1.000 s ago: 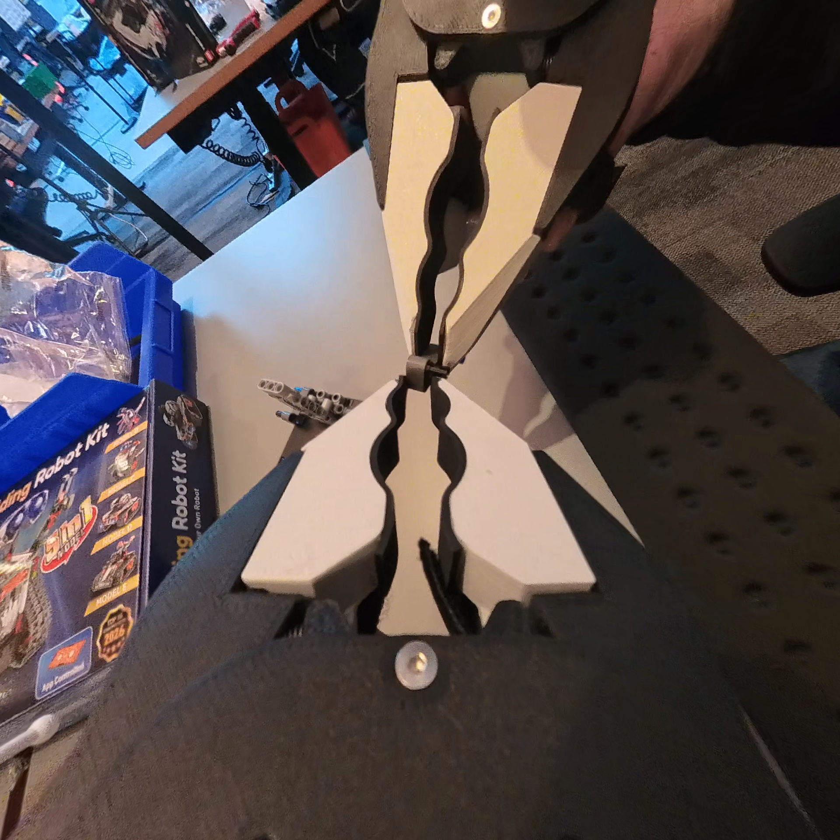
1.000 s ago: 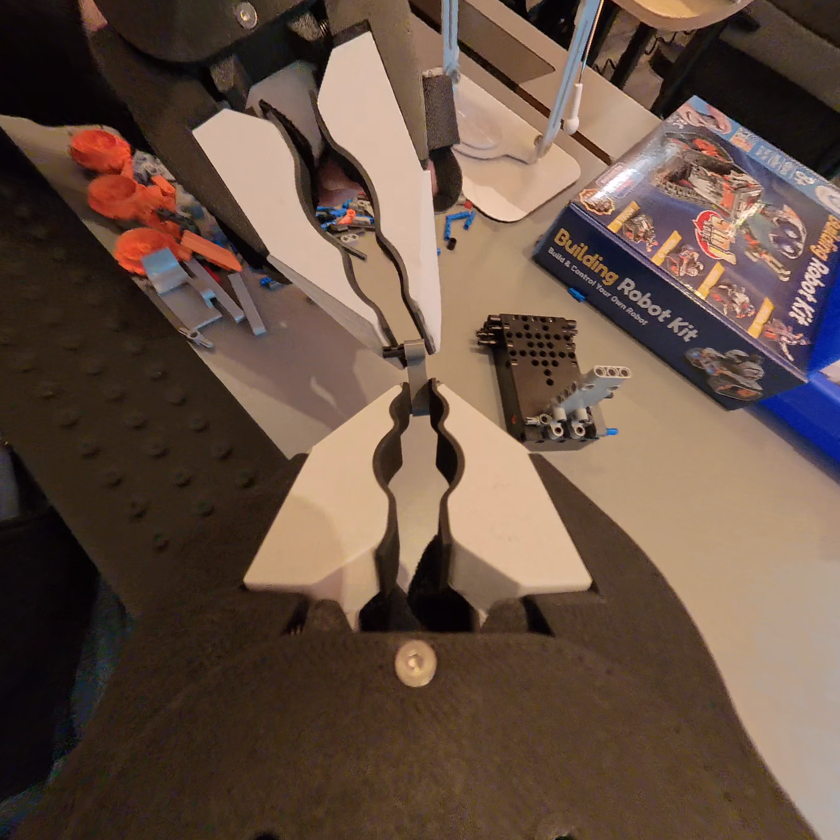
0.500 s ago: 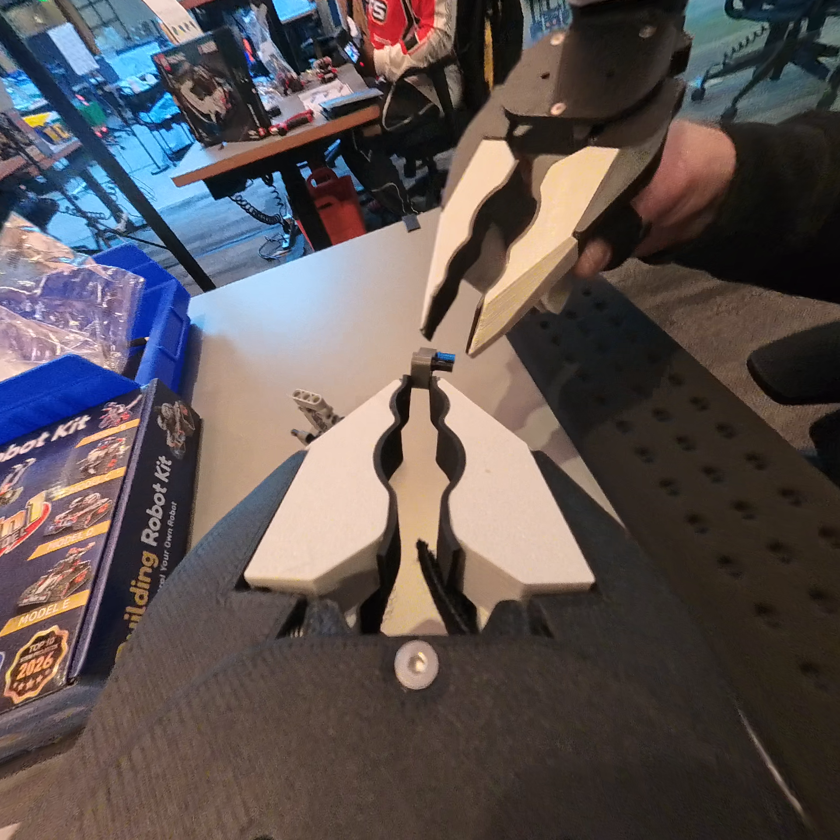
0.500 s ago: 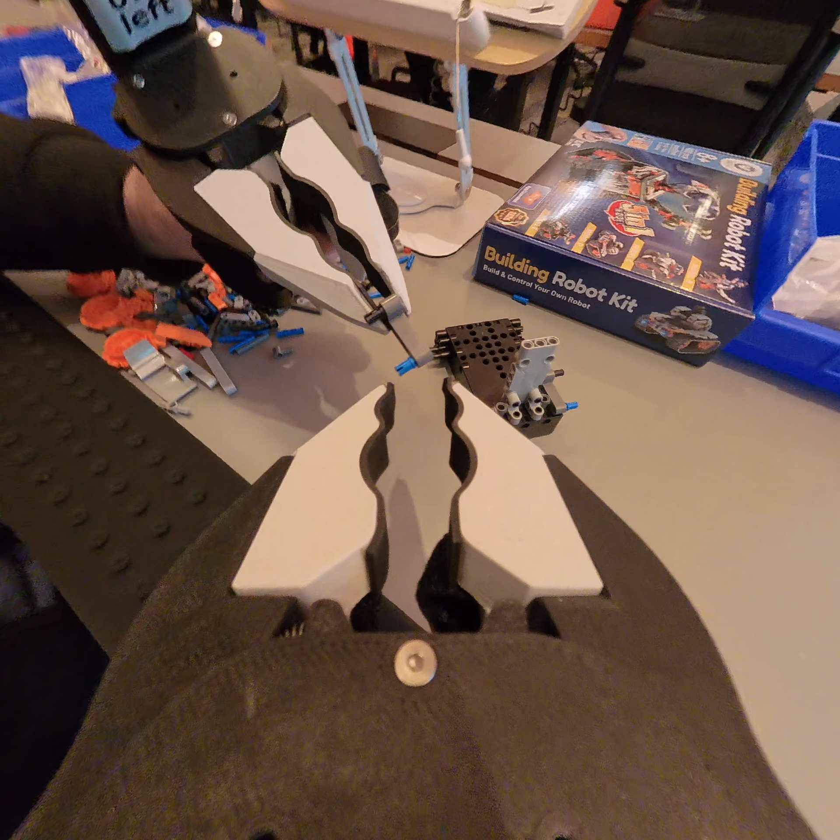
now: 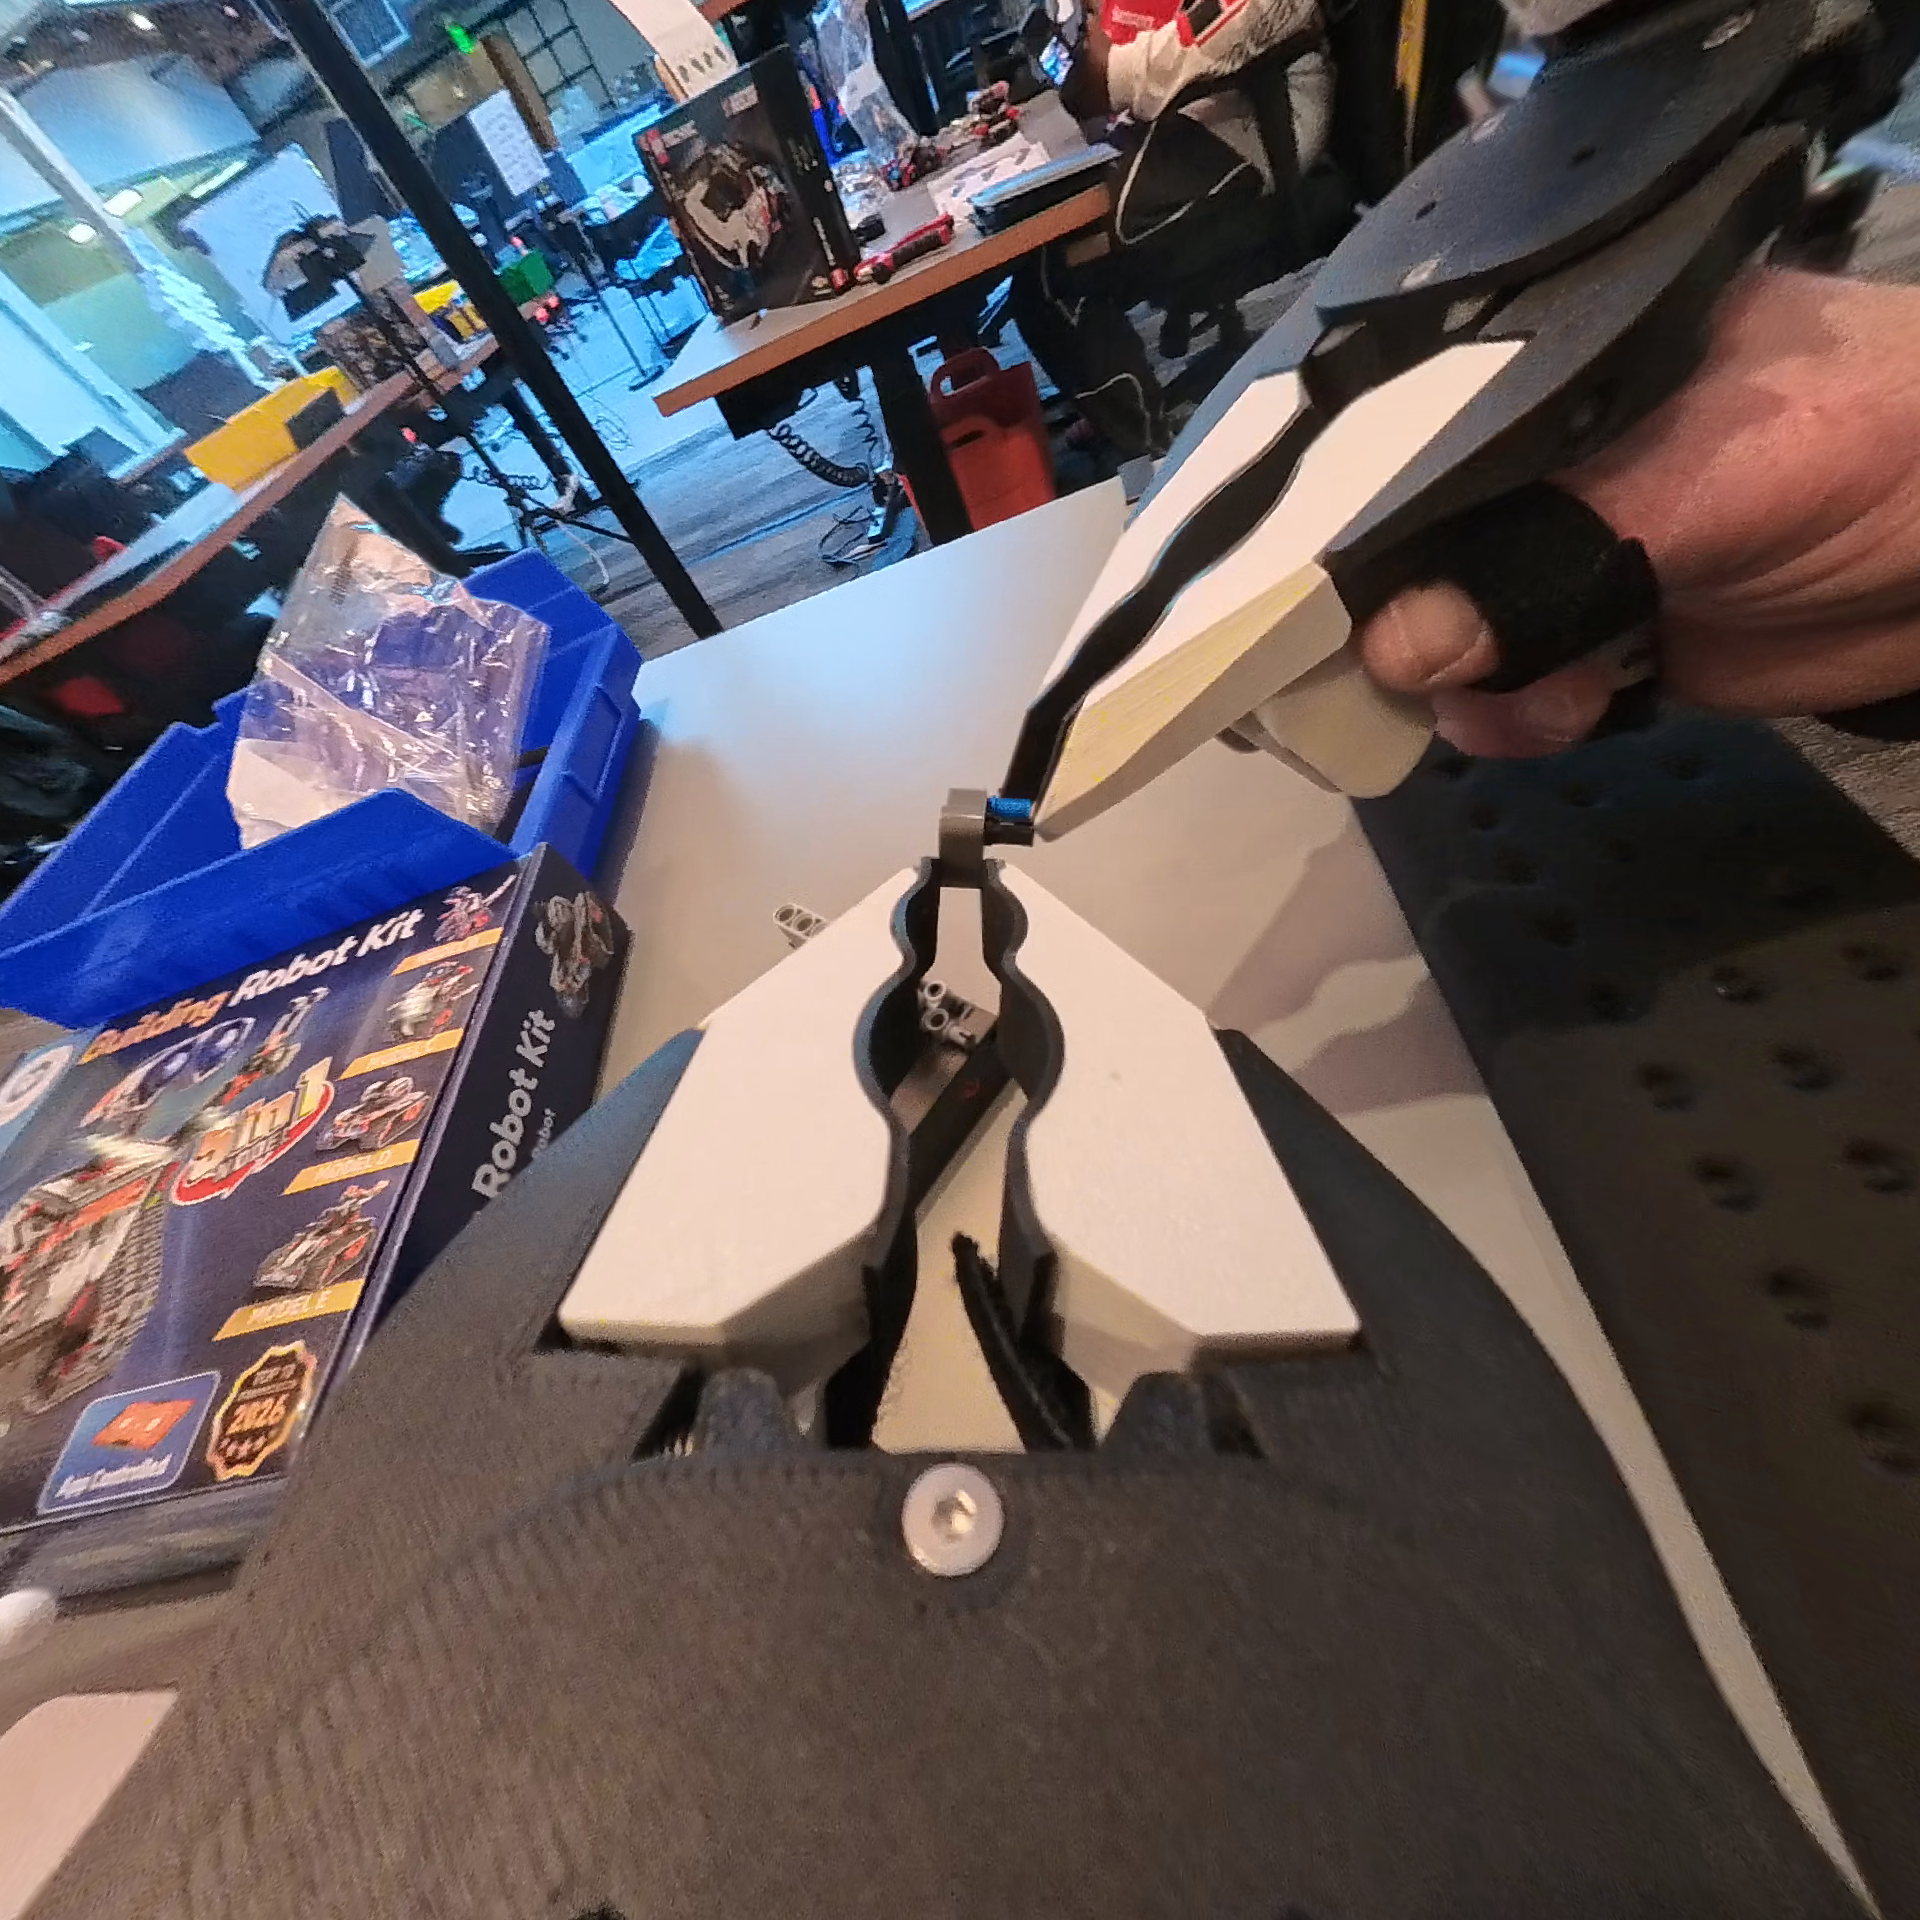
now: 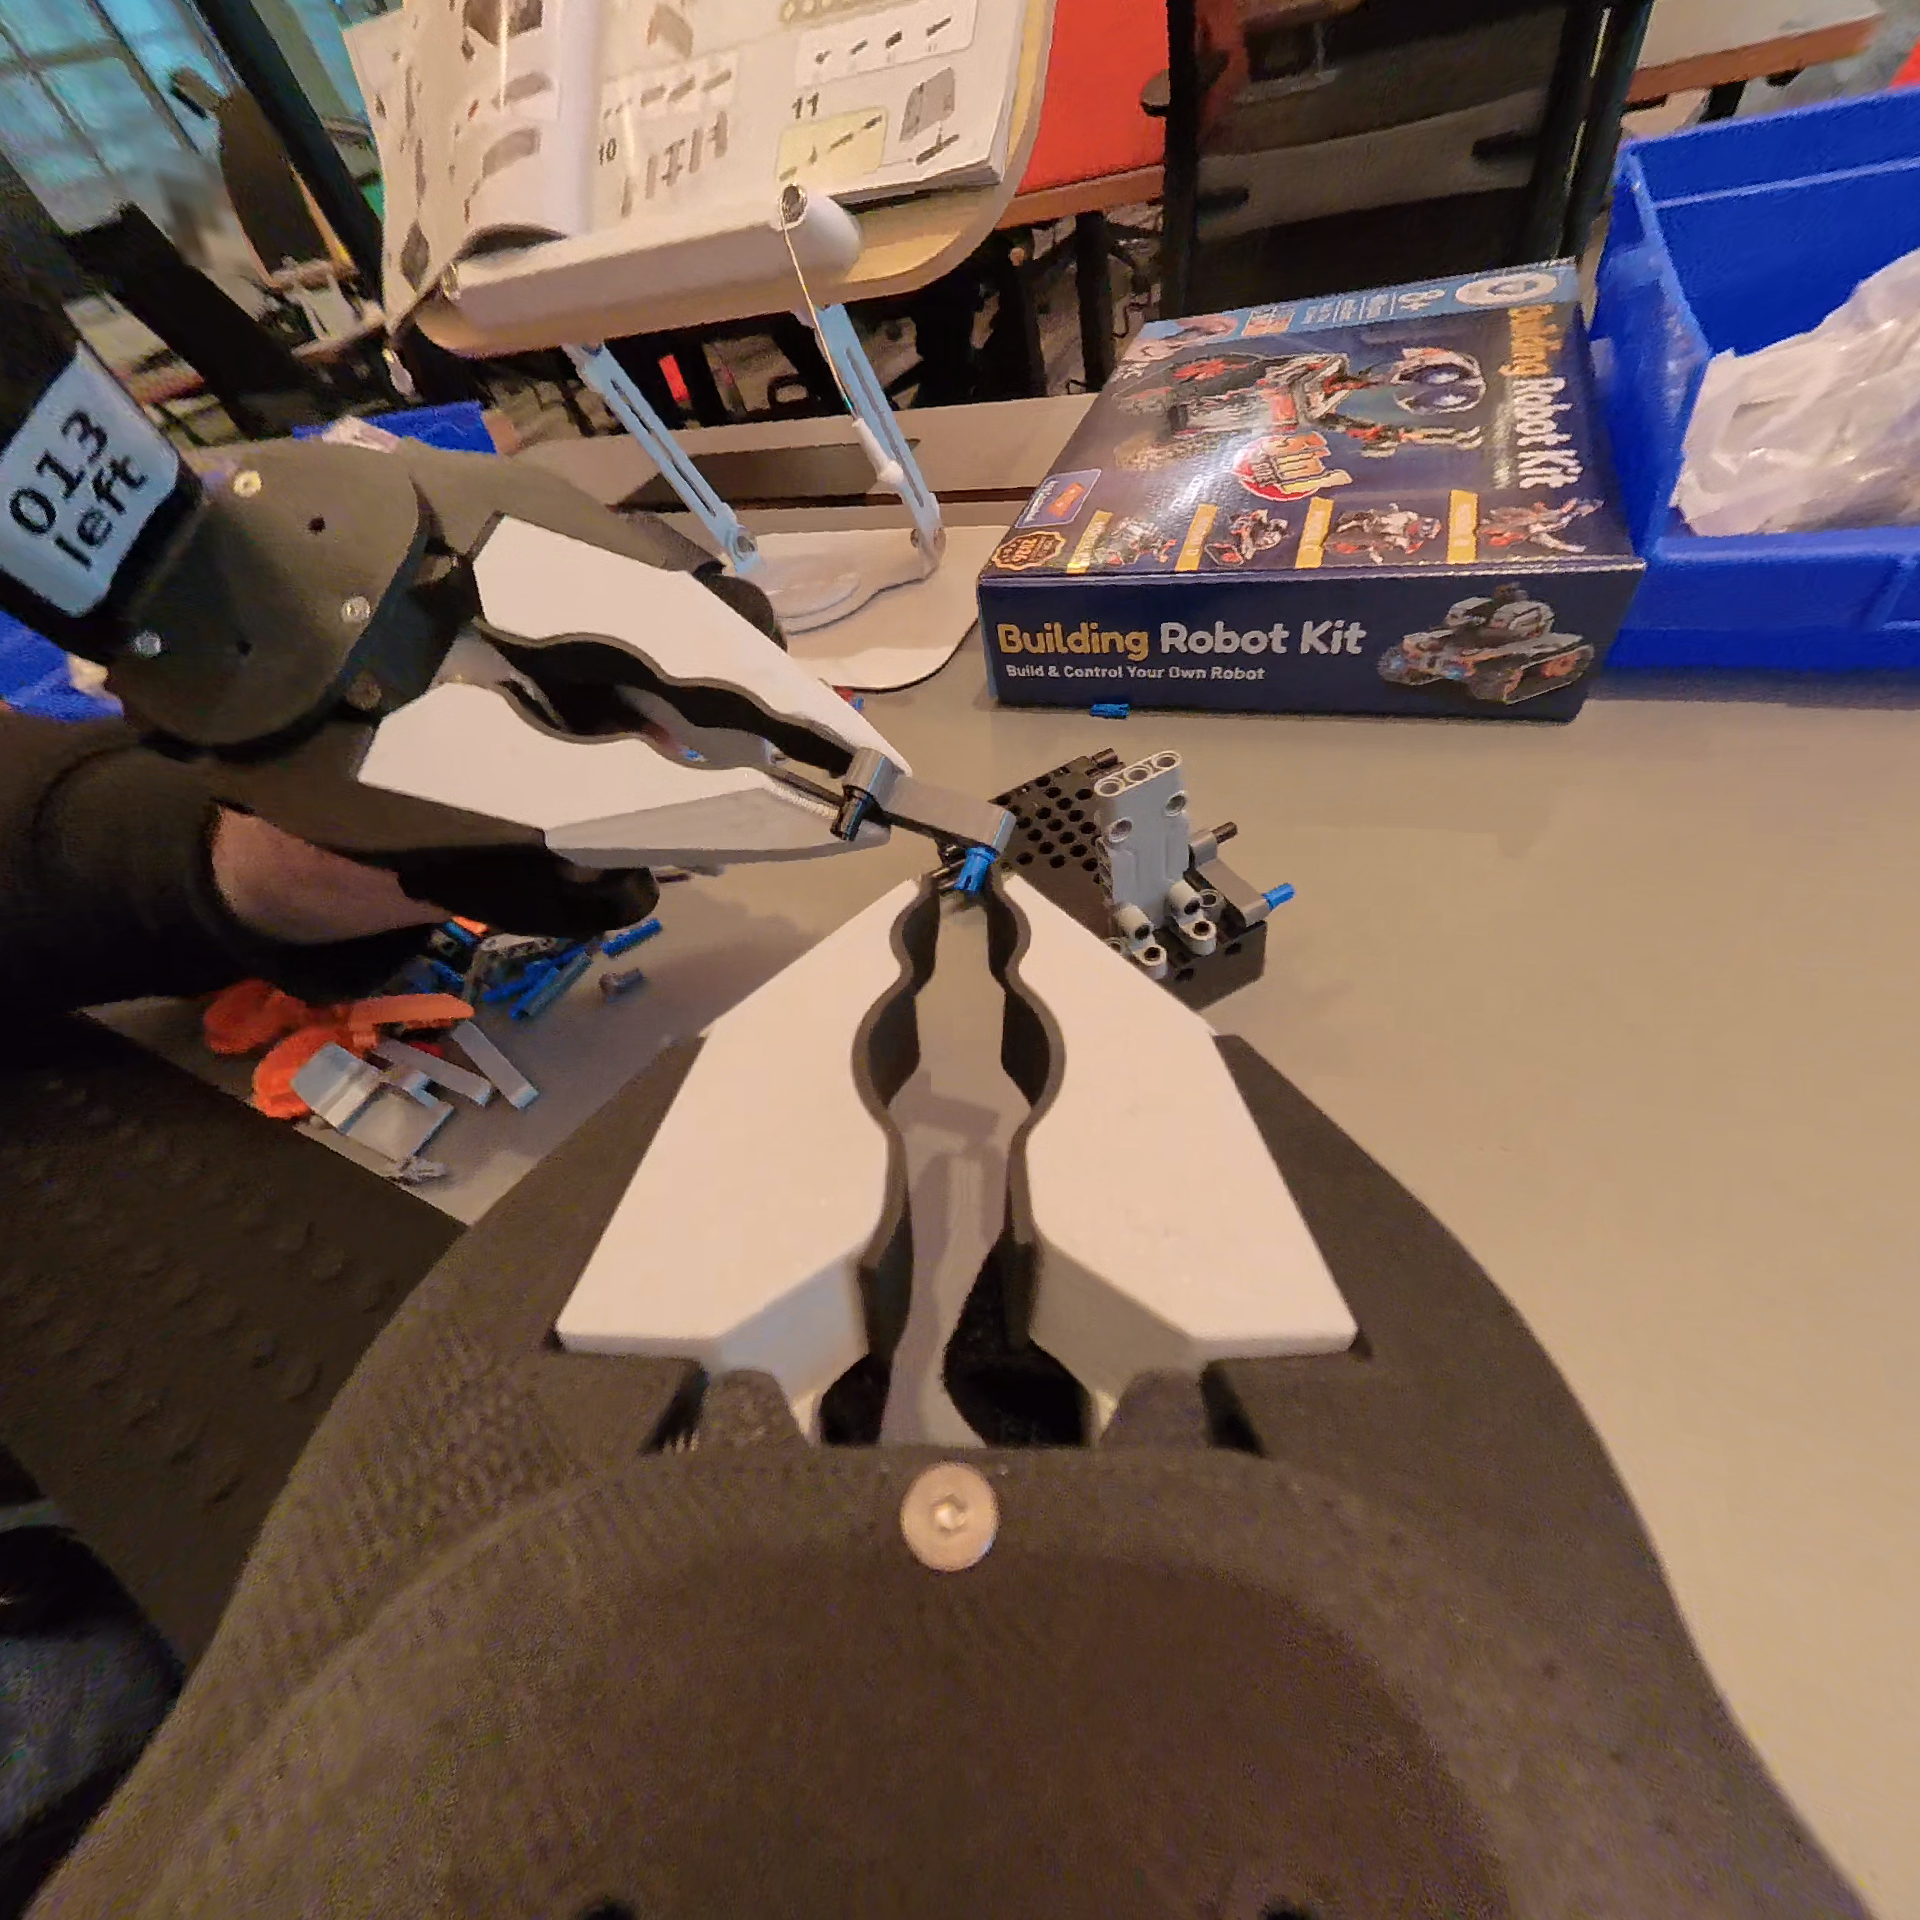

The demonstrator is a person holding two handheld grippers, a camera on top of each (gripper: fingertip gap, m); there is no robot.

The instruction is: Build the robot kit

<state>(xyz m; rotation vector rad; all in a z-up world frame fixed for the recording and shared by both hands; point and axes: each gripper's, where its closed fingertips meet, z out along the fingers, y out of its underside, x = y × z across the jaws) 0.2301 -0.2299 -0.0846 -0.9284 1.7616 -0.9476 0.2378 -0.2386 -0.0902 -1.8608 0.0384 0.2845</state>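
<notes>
My left gripper [image 5: 961, 883] is shut on a small grey beam [image 5: 962, 826] that sticks up past its tips. A blue pin [image 5: 1006, 805] sits in the beam's top hole. My right gripper [image 5: 1023, 821] comes in from the upper right, held by a hand, and pinches that pin. In the right wrist view my right gripper [image 6: 961, 883] is shut on the blue pin [image 6: 972, 860] at the end of the grey beam [image 6: 935, 802]. The left gripper [image 6: 862, 802] holds the beam from the left, above the grey table [image 6: 1558, 1039].
A black perforated block with grey beams [image 6: 1153, 883] stands just behind the tips. A blue kit box [image 6: 1299, 540] and blue bin [image 6: 1766, 260] are at back right. A booklet on a stand [image 6: 675, 114] is behind, loose orange and grey parts [image 6: 364, 1039] at left. The tips of both grippers are at nearly the same place.
The right gripper let go, opened and drew back half a second ago. It has now come back and closed on the blue pin. The left gripper kept hold of the grey beam.
</notes>
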